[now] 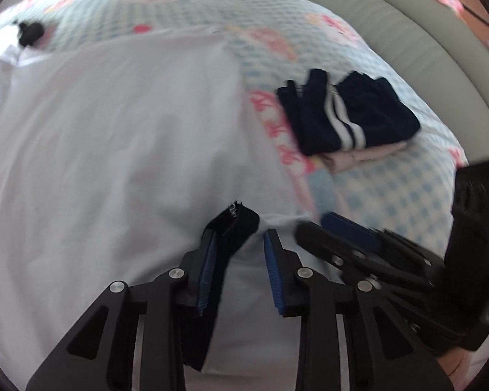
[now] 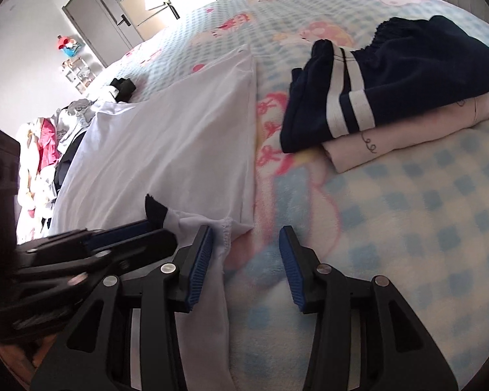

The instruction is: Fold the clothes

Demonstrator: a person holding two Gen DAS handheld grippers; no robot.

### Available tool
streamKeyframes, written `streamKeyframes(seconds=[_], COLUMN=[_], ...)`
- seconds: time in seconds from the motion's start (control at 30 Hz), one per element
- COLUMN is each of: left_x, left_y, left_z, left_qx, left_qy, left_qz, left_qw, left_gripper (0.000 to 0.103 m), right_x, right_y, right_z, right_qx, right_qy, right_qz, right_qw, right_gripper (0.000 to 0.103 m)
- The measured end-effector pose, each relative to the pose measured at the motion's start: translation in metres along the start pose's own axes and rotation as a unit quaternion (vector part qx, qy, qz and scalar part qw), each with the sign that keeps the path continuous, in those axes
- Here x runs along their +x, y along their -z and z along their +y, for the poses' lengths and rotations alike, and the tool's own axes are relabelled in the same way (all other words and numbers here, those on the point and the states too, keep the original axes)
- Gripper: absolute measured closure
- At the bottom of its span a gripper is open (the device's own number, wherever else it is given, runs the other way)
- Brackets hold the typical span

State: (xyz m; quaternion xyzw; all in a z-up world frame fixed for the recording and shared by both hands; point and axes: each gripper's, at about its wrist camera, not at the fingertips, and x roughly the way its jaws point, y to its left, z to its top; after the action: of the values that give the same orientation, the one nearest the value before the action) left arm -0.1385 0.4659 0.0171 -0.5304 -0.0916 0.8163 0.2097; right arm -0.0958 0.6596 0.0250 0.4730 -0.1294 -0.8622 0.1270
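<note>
A white shirt (image 1: 114,146) (image 2: 179,143) lies spread flat on the checked blanket (image 1: 391,195) (image 2: 407,228). My left gripper (image 1: 241,238) is at its near hem, jaws apart; a dark navy trim piece (image 1: 238,224) (image 2: 155,210) rests against the left pad only. White cloth shows in the gap. My right gripper (image 2: 246,231) stands open at the shirt's near right corner. The white hem drapes over its left pad (image 2: 199,260) and bare blanket fills the gap. Each gripper shows in the other's view: right gripper (image 1: 342,244), left gripper (image 2: 114,238).
A folded stack sits to the right: navy shorts with white stripes (image 1: 348,114) (image 2: 391,81) on a pink garment (image 2: 407,130). A small black item (image 1: 31,32) (image 2: 124,88) lies beyond the shirt. A heap of unfolded clothes (image 2: 42,150) is at far left. A grey padded bed edge (image 1: 423,49) curves at the right.
</note>
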Motion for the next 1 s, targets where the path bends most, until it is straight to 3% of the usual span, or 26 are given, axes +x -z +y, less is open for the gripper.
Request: streamKeyframes(seconds=[0.1,0.2,0.33,0.47,0.57,0.63,0.7,0.8,0.87,1.0], left_x=[-0.004,-0.008,-0.026,-0.052,-0.064,-0.065,-0.055,-0.054,-0.069,-0.083], left_y=[-0.004,-0.005,0.001,0.021,0.039,0.047,0.050,0.050,0.052,0.062], left_z=[0.007,0.010,0.021,0.006,-0.002,-0.002,0.005,0.025,0.031,0.021], left_qx=[-0.019,-0.012,-0.032,0.010,0.037,0.047,0.037,-0.013,-0.030,-0.004], left_qy=[-0.009,-0.077,-0.045,-0.040,-0.029,-0.029,-0.061,-0.084,-0.057,-0.034], left_qz=[-0.021,-0.039,-0.052,-0.078,-0.083,-0.077,-0.052,-0.028,-0.048,-0.065], left_qw=[0.9996,0.9962,0.9971,0.9961,0.9954,0.9955,0.9961,0.9960,0.9968,0.9973], left_gripper=[0.077,0.080,0.082,0.079,0.078,0.075,0.074,0.074,0.073,0.069], right_x=[0.002,0.005,0.006,0.003,-0.027,-0.047,-0.061,-0.053,-0.044,-0.066], right_y=[-0.001,-0.001,0.000,0.000,0.004,0.009,0.020,0.042,0.058,0.072], right_z=[-0.003,0.001,0.005,0.007,0.017,0.023,0.025,0.023,0.021,0.018], right_qx=[0.005,-0.005,-0.014,-0.018,-0.038,-0.045,-0.040,-0.027,-0.030,-0.004], right_qy=[-0.009,0.005,0.019,0.033,0.069,0.076,0.065,0.055,0.085,0.085], right_qz=[-0.001,0.001,0.002,0.005,-0.017,-0.033,-0.037,-0.007,0.024,-0.004], right_qw=[1.000,1.000,1.000,0.999,0.997,0.996,0.996,0.998,0.996,0.996], right_gripper=[0.060,0.059,0.059,0.059,0.059,0.052,0.051,0.051,0.053,0.052])
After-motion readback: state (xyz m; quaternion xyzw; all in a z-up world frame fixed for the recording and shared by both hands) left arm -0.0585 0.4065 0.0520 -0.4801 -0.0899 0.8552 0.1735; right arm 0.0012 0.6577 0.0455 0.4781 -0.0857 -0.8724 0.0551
